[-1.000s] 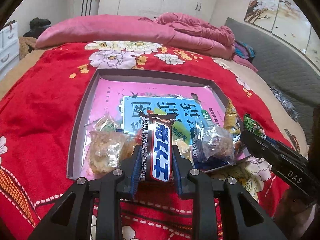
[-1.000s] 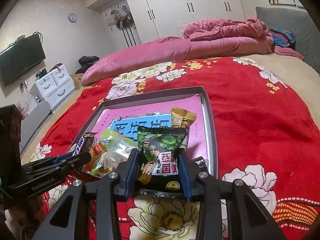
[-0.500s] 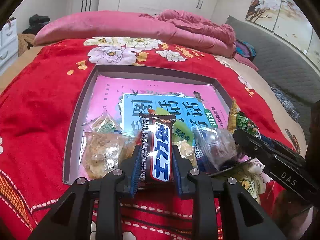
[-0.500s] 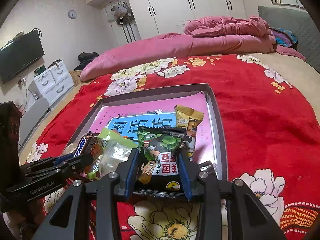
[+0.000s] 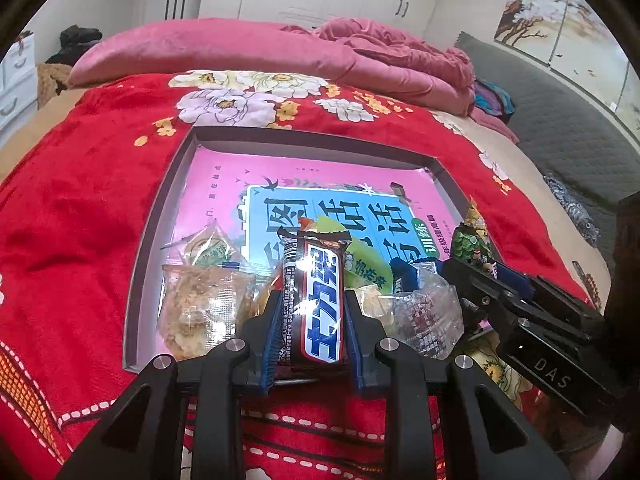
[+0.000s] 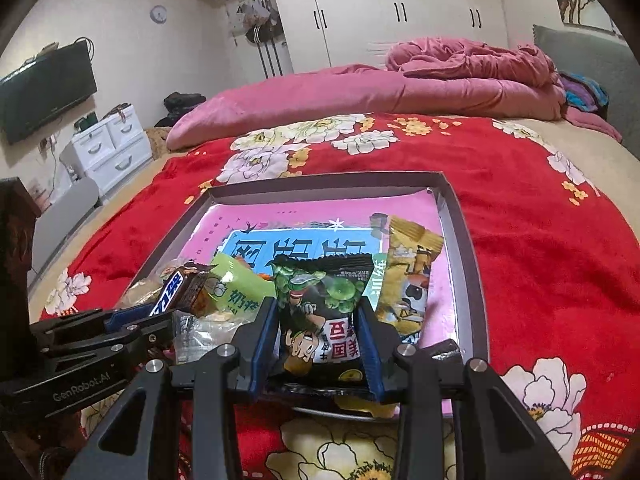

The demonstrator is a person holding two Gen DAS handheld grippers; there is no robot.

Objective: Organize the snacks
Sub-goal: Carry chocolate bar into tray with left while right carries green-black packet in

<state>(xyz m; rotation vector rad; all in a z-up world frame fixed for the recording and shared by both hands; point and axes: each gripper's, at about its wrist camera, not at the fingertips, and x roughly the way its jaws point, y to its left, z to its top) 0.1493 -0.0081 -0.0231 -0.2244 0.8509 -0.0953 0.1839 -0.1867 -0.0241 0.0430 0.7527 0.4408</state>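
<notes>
Big red floral blanket point(image 5: 80, 208) covers the bed, pink duvet point(image 6: 360, 92) bunched at the far end. On the blanket sits the shallow grey tray point(image 5: 154, 240), a pink-and-blue book point(image 5: 224, 184) lining its floor. Snacks crowd the tray's near end: a clear pastry bag point(image 5: 200, 304) on the left, a lime-green packet point(image 5: 368, 264) behind, a crinkly clear wrapper point(image 5: 424, 316) to the right.

Left gripper point(image 5: 312, 320) is clamped on the chocolate bar point(image 5: 320, 304), held lengthwise over the tray's near edge with that pile directly ahead. Right gripper point(image 6: 318, 344) is clenched on the dark green pea packet point(image 6: 320, 304), low at the tray's near right, a yellow snack bag point(image 6: 408, 276) just beside it.

Only the right view shows the wall TV point(image 6: 44, 88), white drawers point(image 6: 108, 148) and clock point(image 6: 159, 13); from there the left gripper point(image 6: 160, 320) juts in with its bar. The left view alone gives the grey sofa point(image 5: 560, 136) and painted panels point(image 5: 560, 24).
</notes>
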